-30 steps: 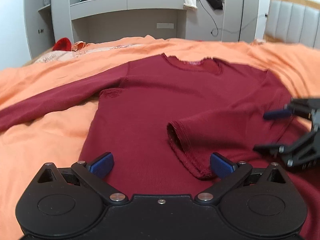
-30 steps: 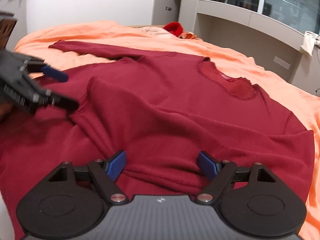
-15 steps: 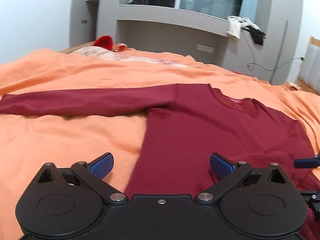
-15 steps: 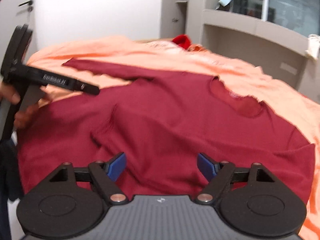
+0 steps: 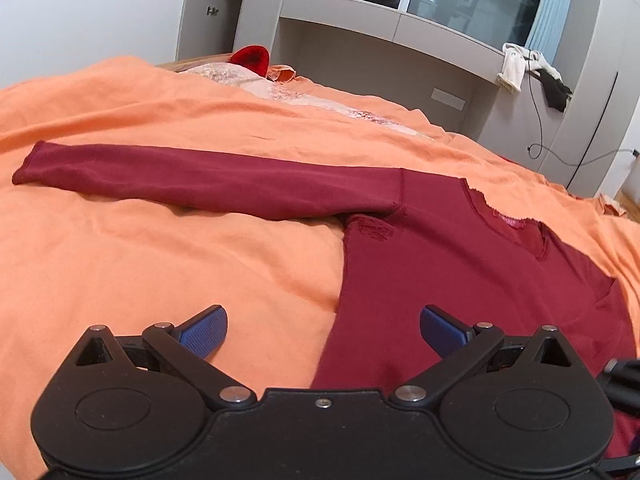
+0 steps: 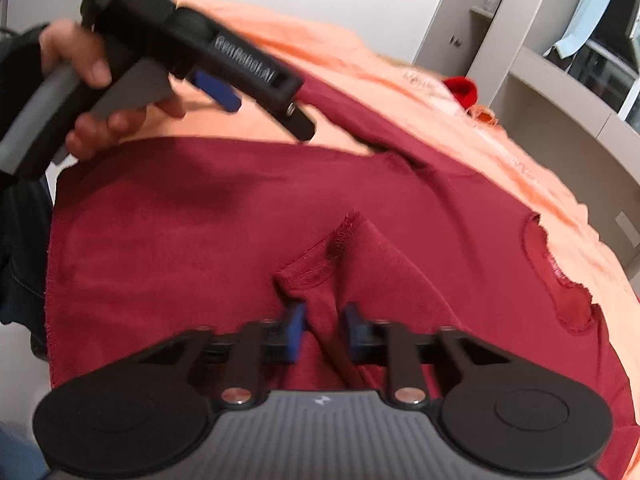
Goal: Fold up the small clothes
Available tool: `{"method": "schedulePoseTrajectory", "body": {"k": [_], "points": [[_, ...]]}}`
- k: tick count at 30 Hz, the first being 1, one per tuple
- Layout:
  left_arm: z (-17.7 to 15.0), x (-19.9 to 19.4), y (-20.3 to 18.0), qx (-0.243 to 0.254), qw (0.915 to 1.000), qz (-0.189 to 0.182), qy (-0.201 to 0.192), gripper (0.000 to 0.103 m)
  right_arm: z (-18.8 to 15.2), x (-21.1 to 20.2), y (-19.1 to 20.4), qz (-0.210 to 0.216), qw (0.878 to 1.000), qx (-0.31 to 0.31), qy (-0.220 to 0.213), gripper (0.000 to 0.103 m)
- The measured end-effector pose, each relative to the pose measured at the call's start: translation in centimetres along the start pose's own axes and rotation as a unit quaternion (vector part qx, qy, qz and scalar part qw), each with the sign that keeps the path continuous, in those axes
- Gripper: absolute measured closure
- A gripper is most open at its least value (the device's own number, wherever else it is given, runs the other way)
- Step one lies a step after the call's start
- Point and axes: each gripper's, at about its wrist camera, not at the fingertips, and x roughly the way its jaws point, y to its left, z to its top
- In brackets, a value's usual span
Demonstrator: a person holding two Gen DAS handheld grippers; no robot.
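Note:
A dark red long-sleeved sweater (image 5: 460, 264) lies flat on the orange bedspread (image 5: 160, 264). Its left sleeve (image 5: 200, 180) stretches out to the left. My left gripper (image 5: 322, 328) is open and empty above the sweater's left side edge. In the right wrist view the sweater (image 6: 180, 232) fills the middle. Its right sleeve (image 6: 332, 248) lies folded across the body, cuff towards the hem. My right gripper (image 6: 322, 332) is shut on this sleeve near the cuff. The left gripper (image 6: 224, 92) also shows there, held by a hand, above the bedspread beside the sweater.
A grey wall cabinet (image 5: 400, 20) with shelves and hanging clothes stands behind the bed. A red item (image 5: 252, 58) and a pale patterned cloth (image 5: 248, 80) lie at the bed's far edge. A cable (image 5: 560, 152) hangs at the right.
My right gripper has closed on the folded right sleeve. My left gripper has swung left, towards the outstretched left sleeve, and stays open.

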Motion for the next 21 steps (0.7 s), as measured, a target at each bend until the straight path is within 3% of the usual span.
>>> {"method": "schedulePoseTrajectory", "body": {"k": [1, 6, 14, 19, 21], "points": [[0.1, 0.0, 0.2, -0.004, 1.0, -0.001, 0.0, 0.001, 0.0, -0.3, 0.6, -0.004, 1.0, -0.013, 0.002, 0.095], [0.2, -0.2, 0.8, -0.013, 0.9999, 0.002, 0.0, 0.001, -1.3, -1.3, 3.3, -0.023, 0.998, -0.052, 0.001, 0.096], [0.0, 0.1, 1.4, -0.014, 0.9998, 0.013, 0.004, 0.001, -2.7, -2.6, 3.0, -0.017, 1.0, -0.008, -0.023, 0.097], [0.2, 0.4, 1.2, -0.015, 0.9997, 0.017, 0.005, 0.001, -2.9, -3.0, 2.2, -0.001, 0.999, 0.042, -0.032, 0.081], [0.1, 0.4, 1.2, -0.013, 0.9998, 0.017, 0.004, 0.001, -2.7, -4.4, 1.3, 0.034, 0.994, 0.09, -0.055, 0.052]]}}
